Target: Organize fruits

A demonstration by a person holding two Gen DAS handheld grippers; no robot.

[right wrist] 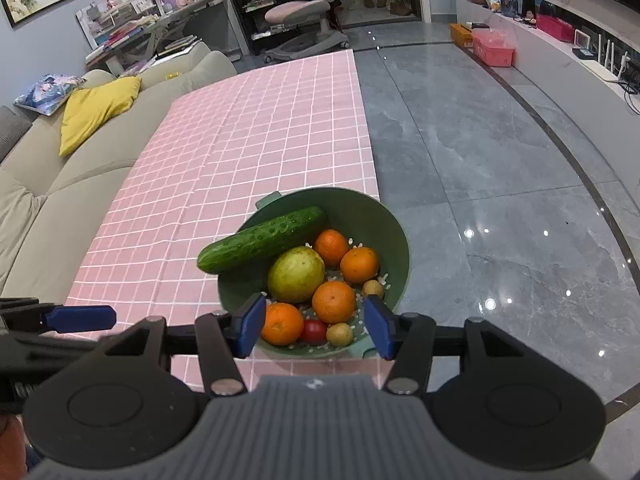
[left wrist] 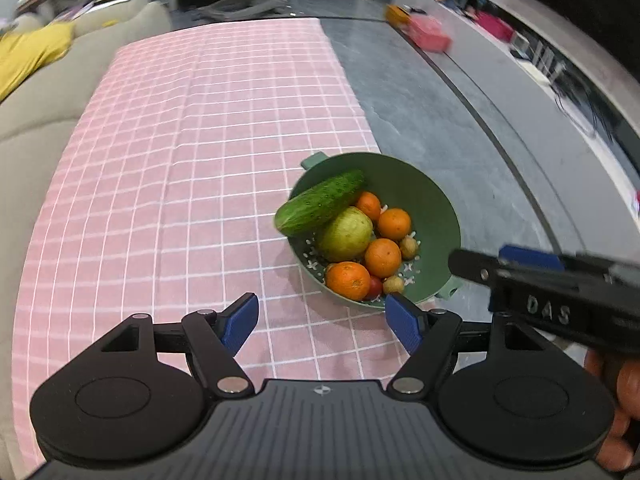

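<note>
A green colander bowl (left wrist: pixel 432 200) (right wrist: pixel 372 216) stands at the right edge of the pink checked tablecloth (left wrist: pixel 180 160) (right wrist: pixel 260 128). In it lie a cucumber (left wrist: pixel 320 202) (right wrist: pixel 260 238) leaning over the rim, a yellow-green guava (left wrist: pixel 347 234) (right wrist: pixel 296 274), several oranges (left wrist: pixel 382 258) (right wrist: pixel 334 302), a small red fruit (right wrist: pixel 314 331) and small tan fruits (right wrist: pixel 339 335). My left gripper (left wrist: pixel 322 322) is open and empty, just short of the bowl. My right gripper (right wrist: pixel 316 326) is open and empty over the bowl's near rim; it also shows in the left wrist view (left wrist: pixel 520 264).
A beige sofa (right wrist: pixel 60 192) with a yellow cushion (right wrist: pixel 96 112) runs along the table's left side. Grey tiled floor (right wrist: pixel 500 184) lies to the right, with pink boxes (right wrist: pixel 493 50) and a low shelf beyond. A desk chair (right wrist: pixel 304 16) stands past the table's far end.
</note>
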